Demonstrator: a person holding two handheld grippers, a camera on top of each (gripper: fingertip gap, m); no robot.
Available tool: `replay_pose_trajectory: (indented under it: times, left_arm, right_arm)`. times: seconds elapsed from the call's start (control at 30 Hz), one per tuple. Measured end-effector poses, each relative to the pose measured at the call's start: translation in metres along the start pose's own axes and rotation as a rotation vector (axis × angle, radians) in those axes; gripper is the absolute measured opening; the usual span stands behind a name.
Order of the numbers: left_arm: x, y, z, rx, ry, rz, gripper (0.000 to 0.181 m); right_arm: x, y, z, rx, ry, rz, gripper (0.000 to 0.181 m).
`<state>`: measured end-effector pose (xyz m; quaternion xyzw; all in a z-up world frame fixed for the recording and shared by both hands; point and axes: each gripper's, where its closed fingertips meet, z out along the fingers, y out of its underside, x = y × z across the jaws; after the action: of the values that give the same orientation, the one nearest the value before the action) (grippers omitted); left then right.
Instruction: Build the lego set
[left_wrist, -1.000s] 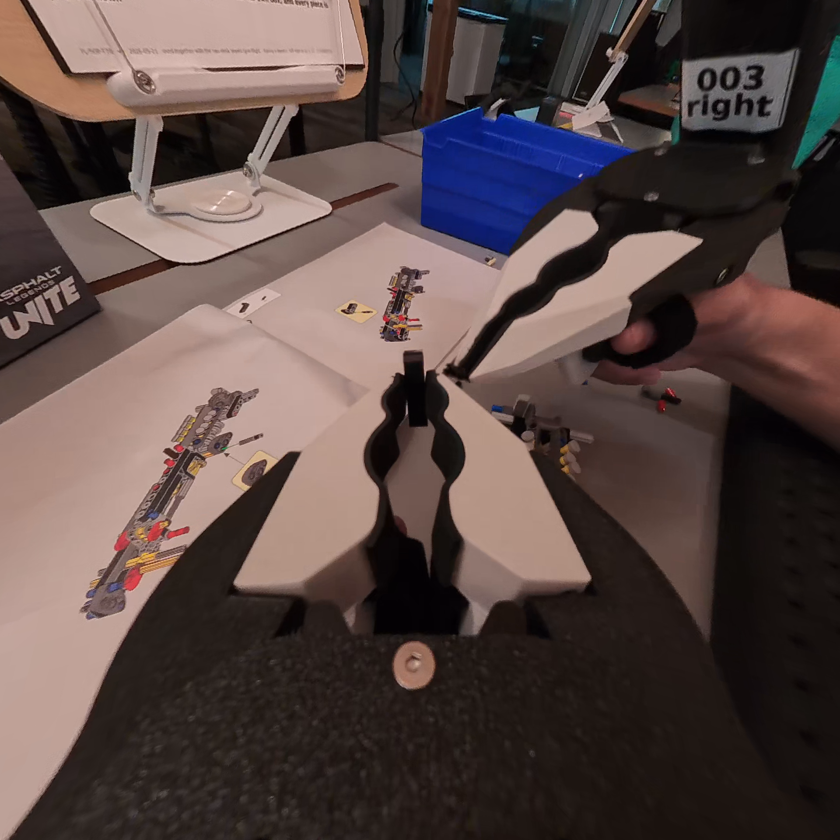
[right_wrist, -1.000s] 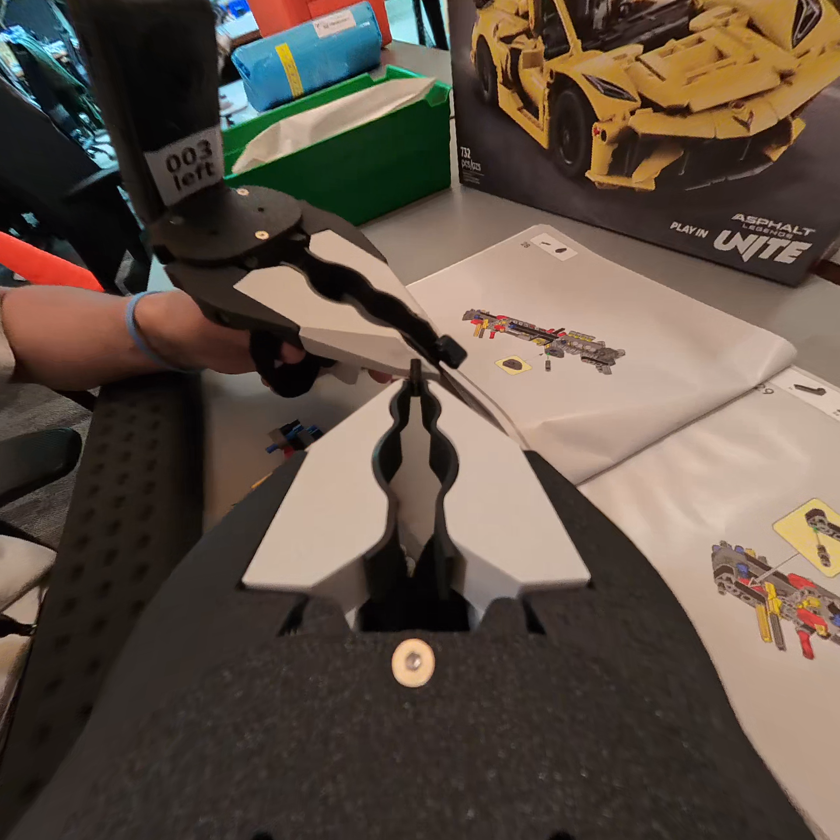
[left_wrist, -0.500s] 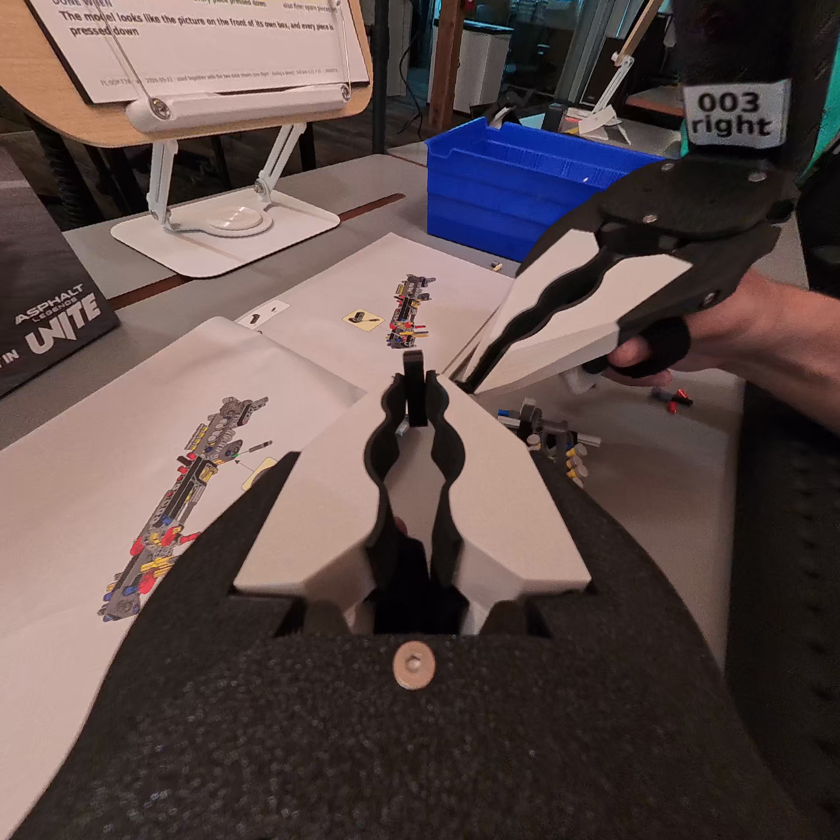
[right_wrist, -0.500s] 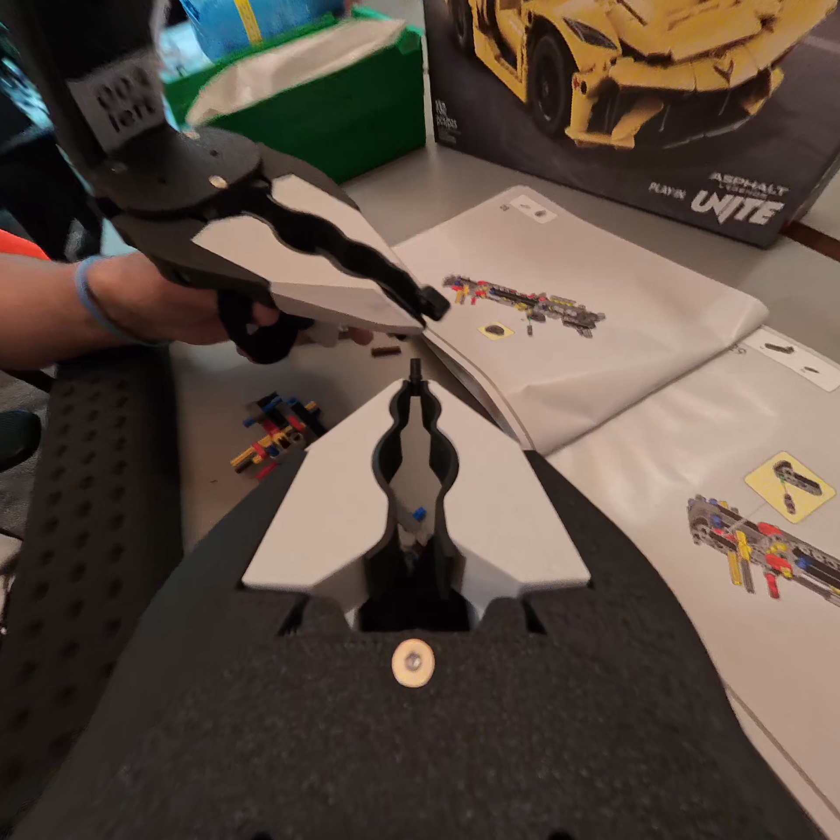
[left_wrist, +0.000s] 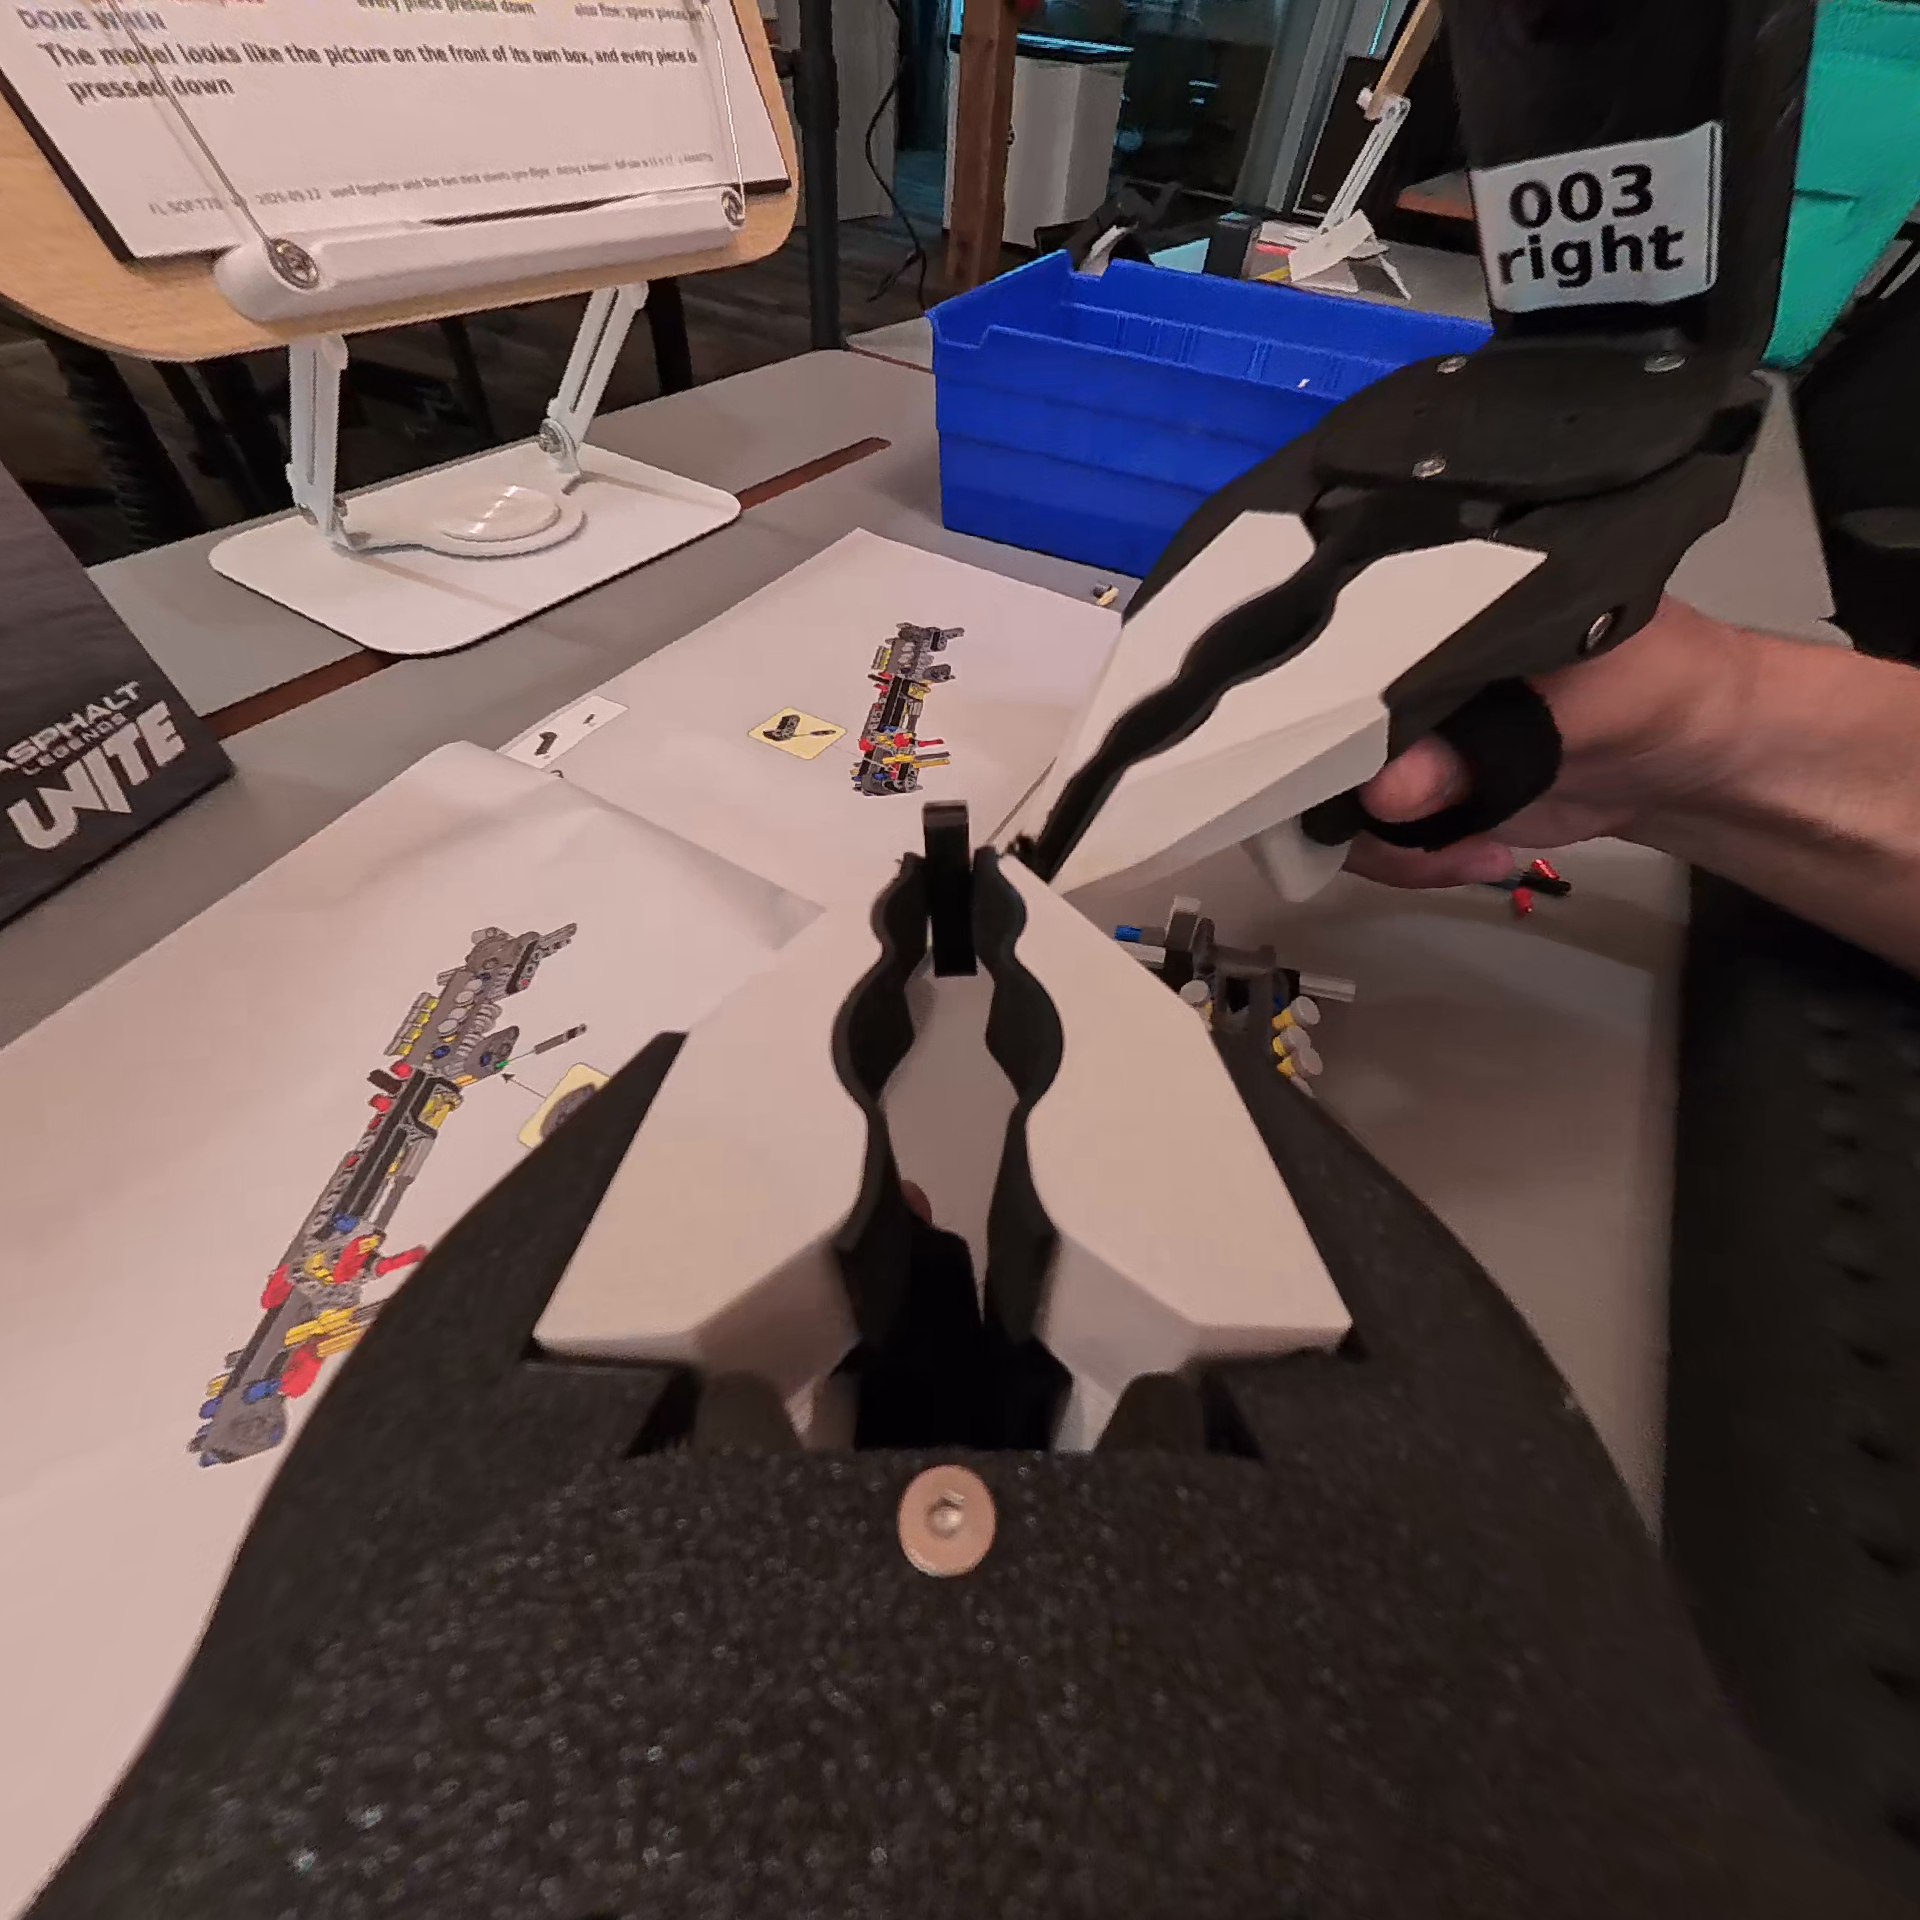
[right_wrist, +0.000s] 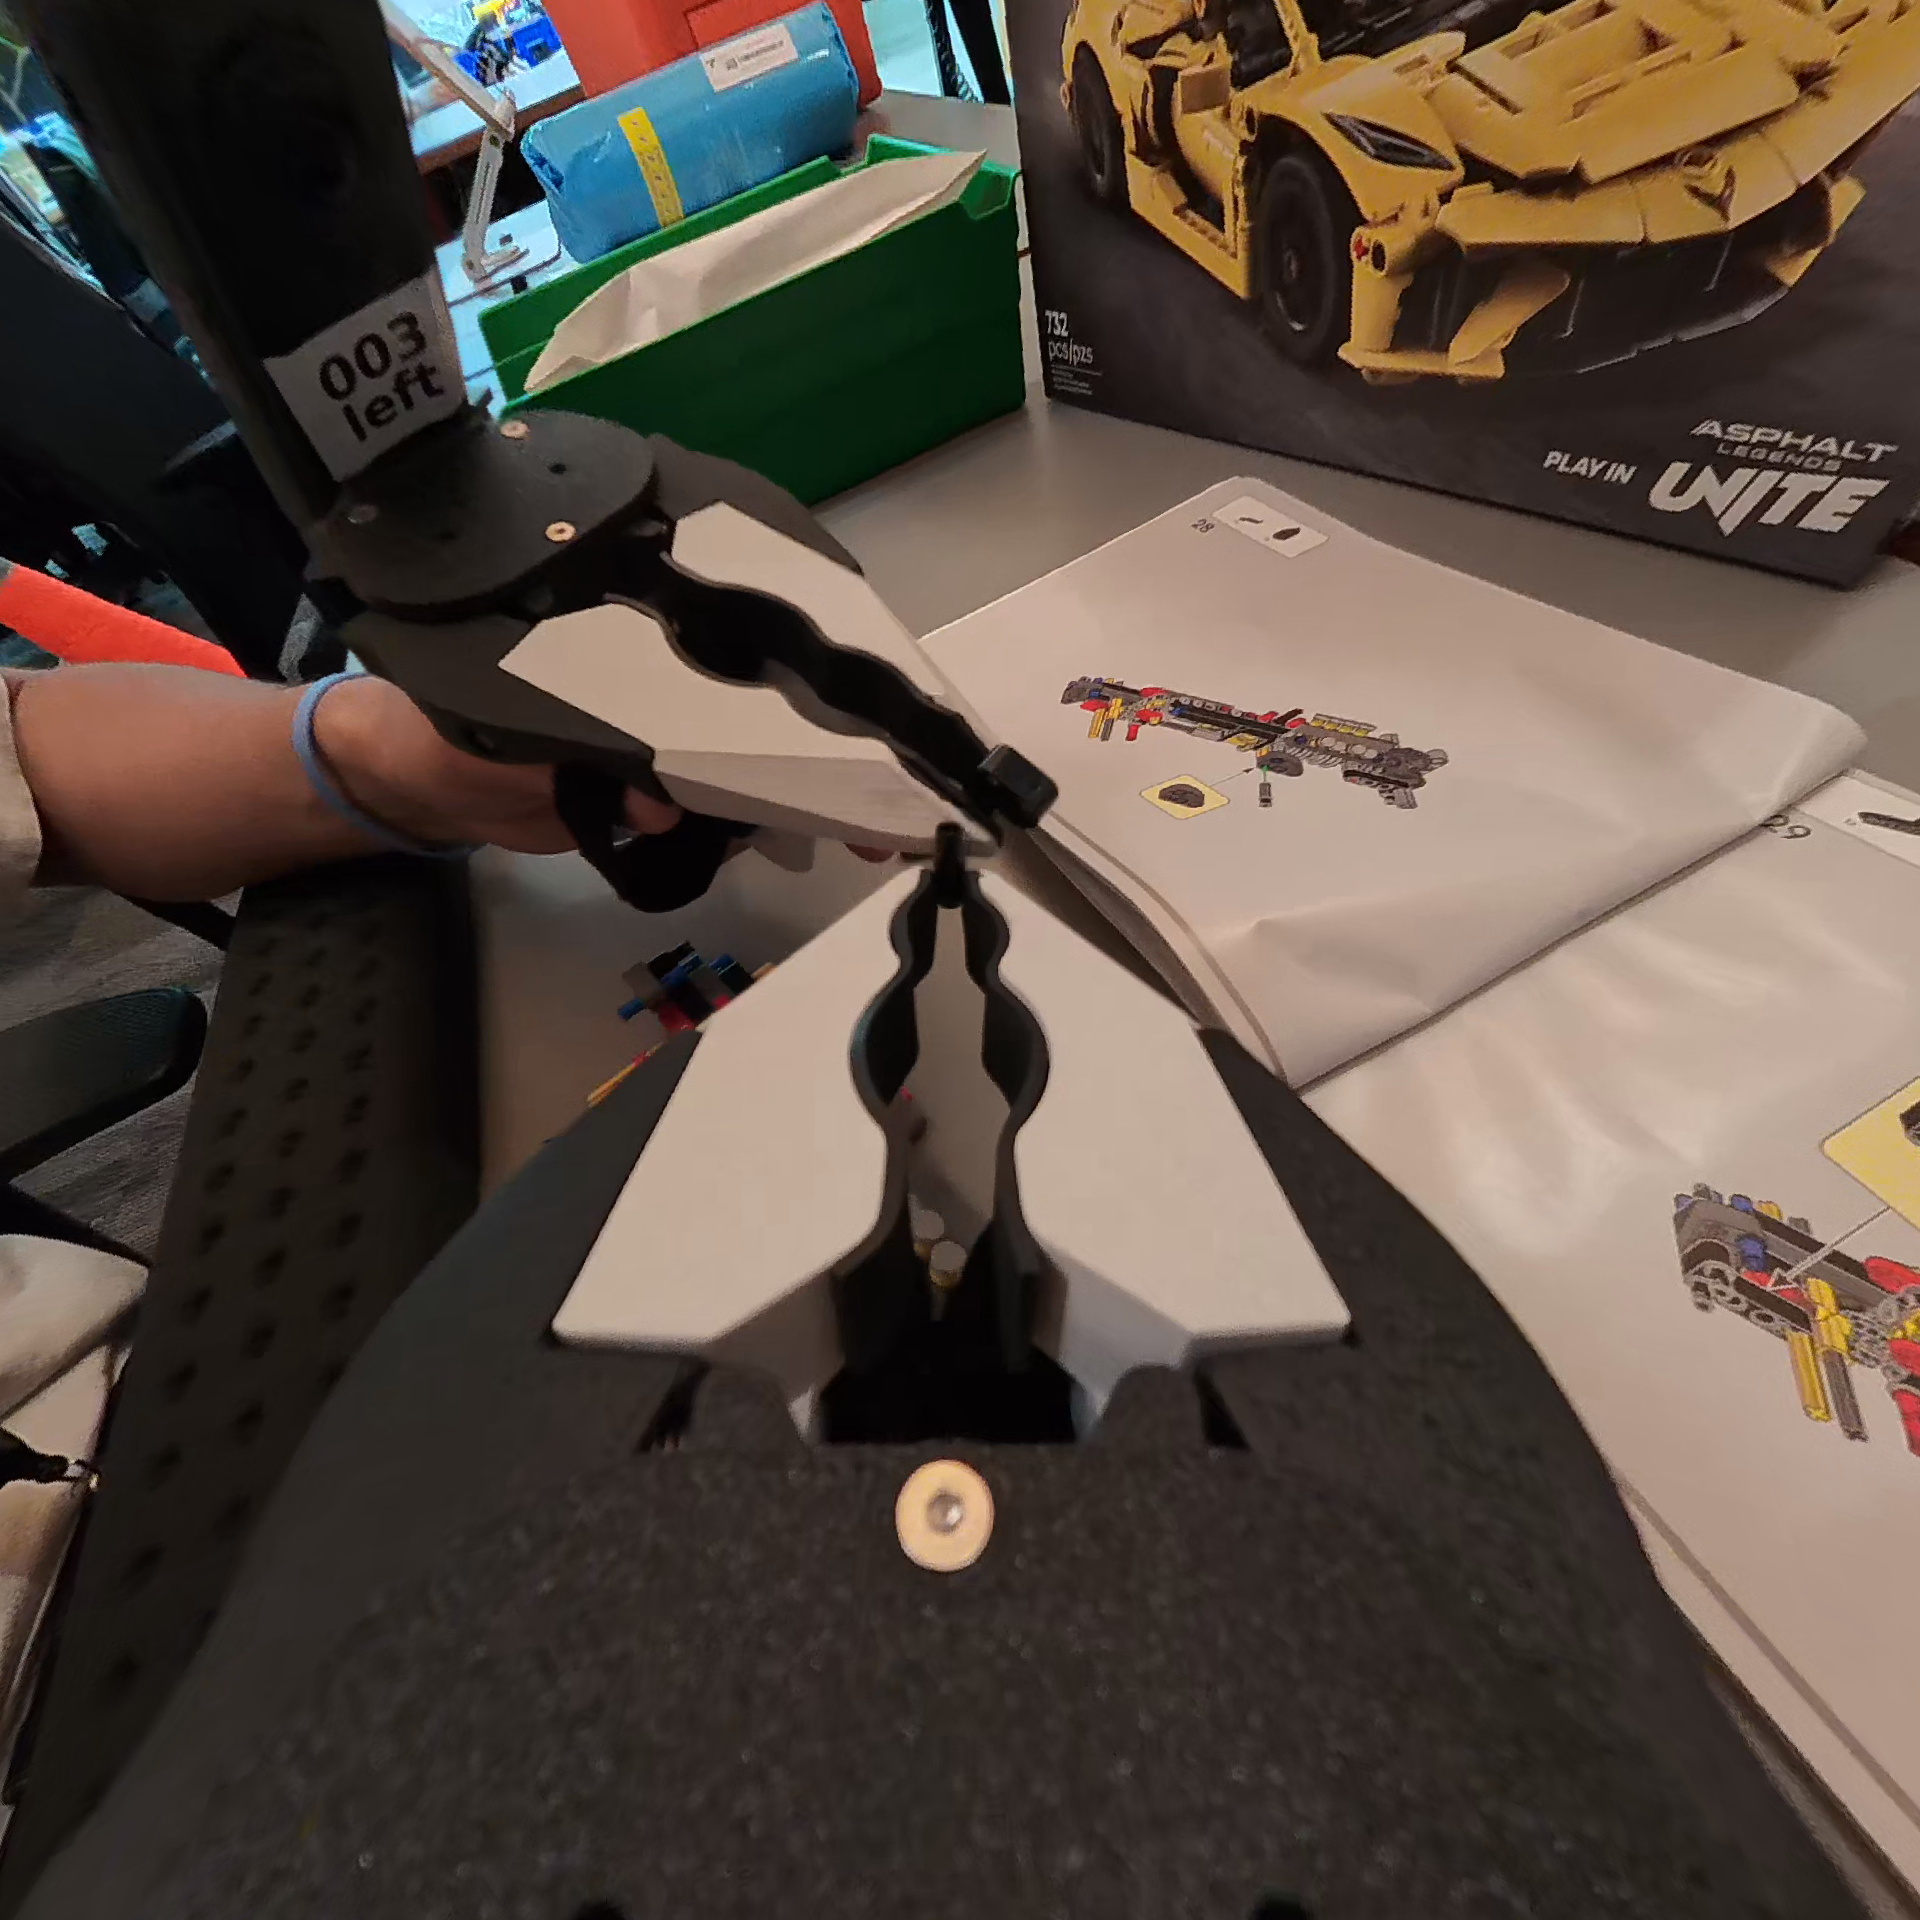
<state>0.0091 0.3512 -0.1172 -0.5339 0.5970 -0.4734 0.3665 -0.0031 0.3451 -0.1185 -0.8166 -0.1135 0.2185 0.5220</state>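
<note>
Beneath both your grippers spreads the grey table (left_wrist: 810, 416), and across it the open instruction booklet (left_wrist: 312, 935), matte white paper curling upward at the fold. Beyond your right gripper's tips stands the dark set box (right_wrist: 1455, 260) with its glossy yellow car picture; left of that sits a green plastic bin (right_wrist: 831, 353), and beyond your left gripper a ribbed blue bin (left_wrist: 1143, 416) and a white-footed document stand (left_wrist: 468, 520). Your left gripper (left_wrist: 948, 883), white wedge fingers with wavy black liners, is clamped on a flat black piece (left_wrist: 948, 894) standing upright between its tips. Your right gripper (right_wrist: 945, 883) is pinched on a thin black pin (right_wrist: 947, 847) that pokes up from its tips, almost touching the black piece. The partly built model (left_wrist: 1236, 987), grey beams with blue and yellow pegs, lies on the table just right of your left gripper. Compared with half a second ago, your right gripper has moved in closer to the left, and both grips are unchanged.
</note>
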Motion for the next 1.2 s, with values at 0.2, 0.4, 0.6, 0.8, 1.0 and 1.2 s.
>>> replay_pose_trajectory:
  times: [0.2,0.4,0.6,0.8,1.0,1.2]
  left_arm:
    - [0.004,0.002,0.001,-0.011,-0.017,0.086,0.007]
    - [0.004,0.002,0.001,-0.02,-0.034,0.137,0.007]
    - [0.002,0.003,0.0,-0.028,-0.042,0.133,0.007]
    - [0.0,0.0,-0.001,-0.023,-0.036,0.086,0.007]
    - [0.007,0.006,0.003,-0.044,-0.044,0.157,0.007]
    - [0.003,0.005,0.002,-0.038,-0.044,0.129,0.007]
  right_arm:
    - [-0.001,0.006,0.001,-0.027,-0.007,-0.01,0.004]
    - [-0.001,0.006,0.0,-0.028,-0.004,-0.02,0.004]
    - [0.013,0.023,-0.033,-0.083,0.097,-0.052,0.003]
    - [0.041,0.109,-0.103,-0.361,0.285,-0.013,0.003]
    - [0.042,0.139,-0.115,-0.483,0.322,-0.032,0.003]
    - [0.043,0.14,-0.115,-0.485,0.317,-0.027,0.002]
